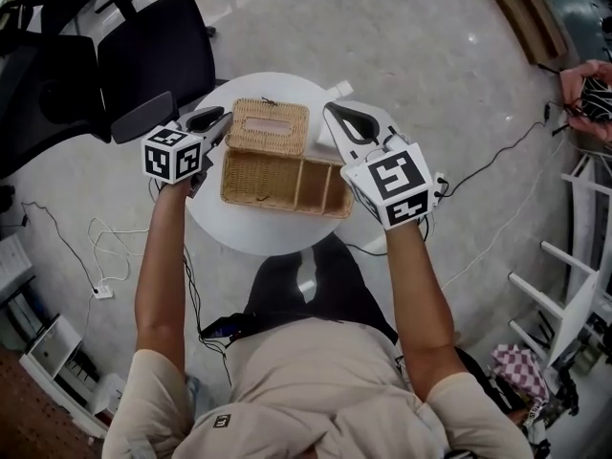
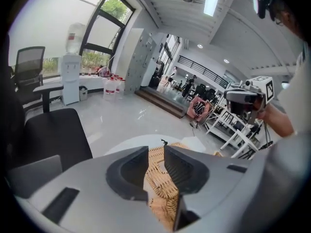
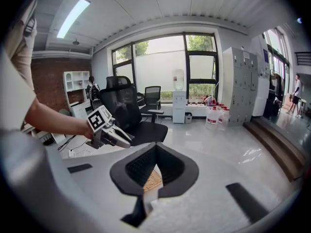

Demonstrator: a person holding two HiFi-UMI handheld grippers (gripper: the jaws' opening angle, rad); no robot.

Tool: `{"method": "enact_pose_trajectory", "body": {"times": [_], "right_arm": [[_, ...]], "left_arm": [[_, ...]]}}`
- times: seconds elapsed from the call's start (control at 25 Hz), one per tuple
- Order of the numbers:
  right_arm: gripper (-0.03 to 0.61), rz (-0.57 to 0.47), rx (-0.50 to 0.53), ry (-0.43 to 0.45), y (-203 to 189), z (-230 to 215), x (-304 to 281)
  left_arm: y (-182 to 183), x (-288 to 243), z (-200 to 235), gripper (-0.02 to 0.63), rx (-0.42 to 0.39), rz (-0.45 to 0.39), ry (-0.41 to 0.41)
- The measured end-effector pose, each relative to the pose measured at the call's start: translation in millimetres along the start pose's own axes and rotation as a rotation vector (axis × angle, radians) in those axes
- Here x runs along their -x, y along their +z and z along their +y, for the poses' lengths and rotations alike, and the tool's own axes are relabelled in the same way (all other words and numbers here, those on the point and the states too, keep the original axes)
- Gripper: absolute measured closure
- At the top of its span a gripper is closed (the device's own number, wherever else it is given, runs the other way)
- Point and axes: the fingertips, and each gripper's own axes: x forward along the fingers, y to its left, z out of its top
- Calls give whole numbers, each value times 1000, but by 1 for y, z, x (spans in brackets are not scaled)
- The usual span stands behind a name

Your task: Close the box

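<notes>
Your left gripper [image 2: 155, 150] holds its jaws a narrow gap apart, pinching nothing. Your right gripper [image 3: 154, 148] has its jaw tips together and is empty. Between the two grippers the wicker box [image 1: 282, 202] sits open on the round white table [image 1: 249, 237]. Its lid [image 1: 271, 127] lies flat against the box's far edge, just ahead of your left jaws.

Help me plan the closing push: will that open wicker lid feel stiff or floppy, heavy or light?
Probably light: the lid is woven wicker with a slot through it. Likely fairly stiff, since it lies flat behind the box without sagging. The empty box may slide on the smooth white table.
</notes>
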Motion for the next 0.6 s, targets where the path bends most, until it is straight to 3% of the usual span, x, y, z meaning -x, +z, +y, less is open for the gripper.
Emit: {"method": "enact_pose_trajectory", "body": {"times": [0.36, 0.6], "right_arm": [[586, 40, -7, 1, -25, -6, -15], [586, 62, 1, 1, -39, -11, -22]], "left_arm": [[-25, -29, 25, 482, 181, 10, -47], [-46, -46, 28, 471, 375, 14, -144]]}}
